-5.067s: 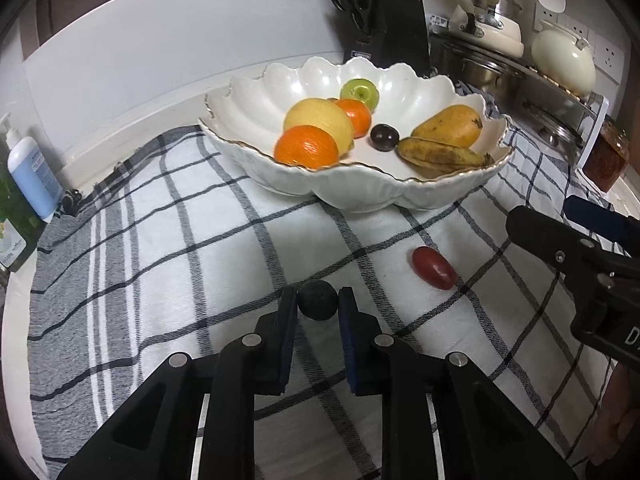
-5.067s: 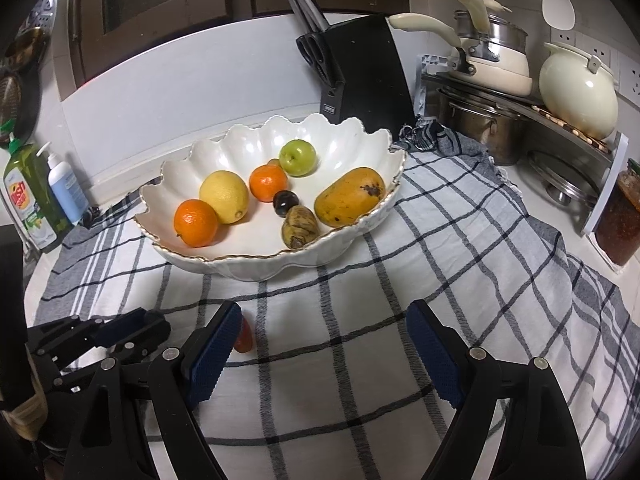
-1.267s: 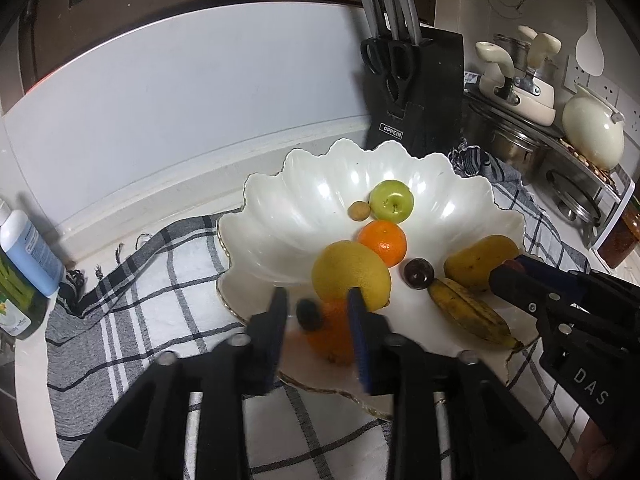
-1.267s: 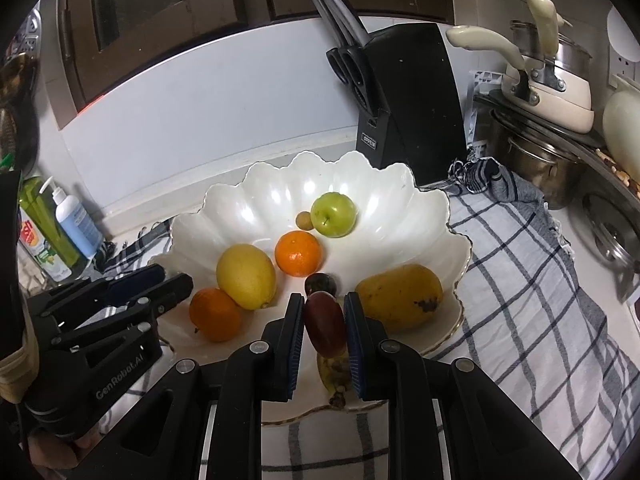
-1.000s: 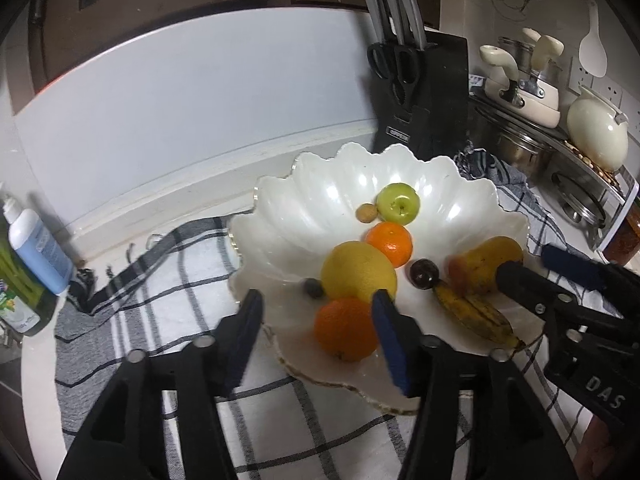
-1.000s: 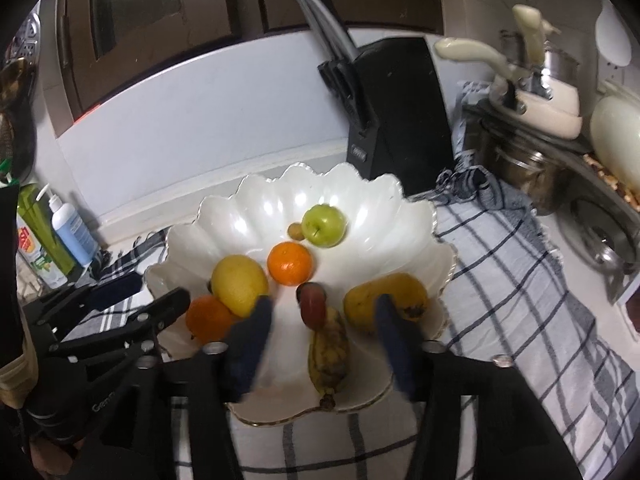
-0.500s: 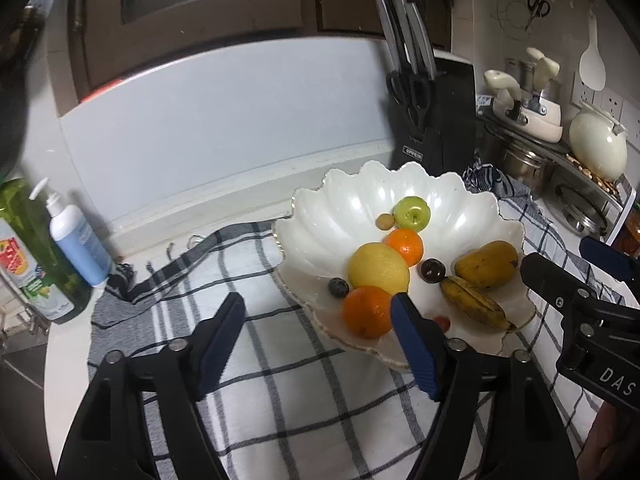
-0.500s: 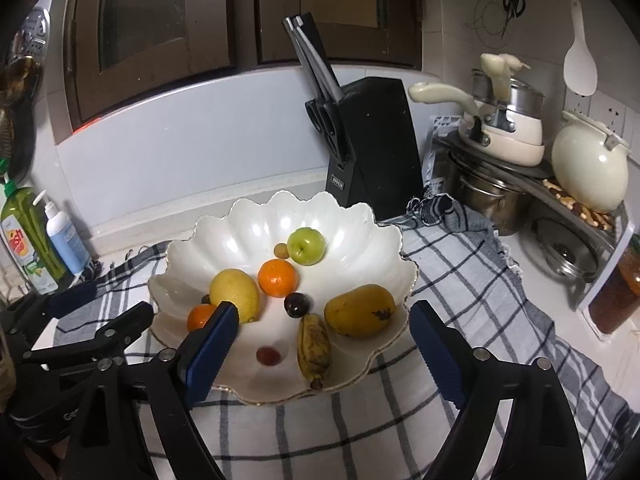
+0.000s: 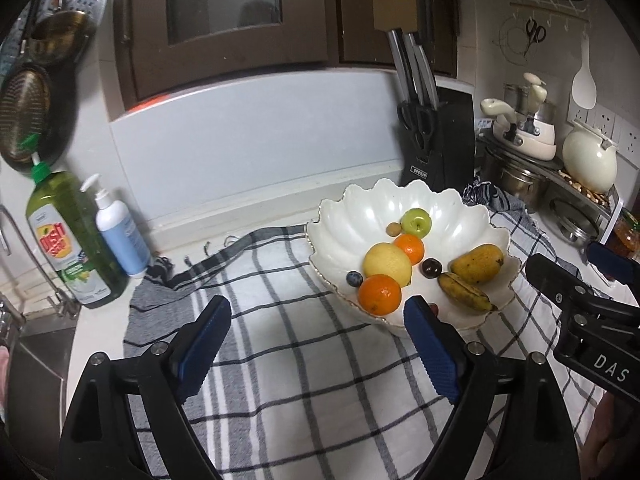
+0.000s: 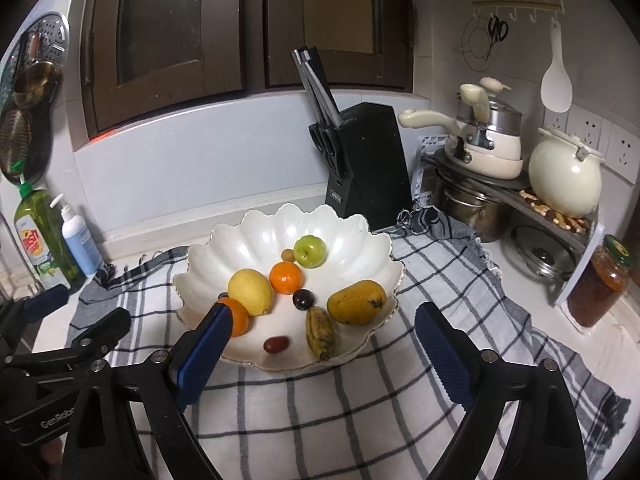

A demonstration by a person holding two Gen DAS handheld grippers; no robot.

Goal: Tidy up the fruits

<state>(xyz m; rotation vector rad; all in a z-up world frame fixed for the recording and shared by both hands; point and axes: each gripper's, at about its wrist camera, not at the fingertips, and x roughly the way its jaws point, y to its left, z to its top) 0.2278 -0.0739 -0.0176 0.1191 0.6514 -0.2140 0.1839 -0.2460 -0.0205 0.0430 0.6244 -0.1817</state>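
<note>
Nine fruits lie gathered in the scalloped white bowl [image 10: 256, 240], which suits a finished sorting (a judgement); none shows on the checked cloth [image 10: 340, 400]. The left gripper [image 9: 316, 344] and right gripper [image 10: 320, 340], jaws just opened wide and empty, hang short of the bowl's near rim.

Your left hand-held gripper [image 9: 316, 330] hangs over the checked cloth [image 9: 304, 392], jaws just opened wide with nothing between them. Ahead, the scalloped white bowl [image 9: 360, 216] holds all the fruit, including the small dark plum [image 9: 354, 279].
</note>
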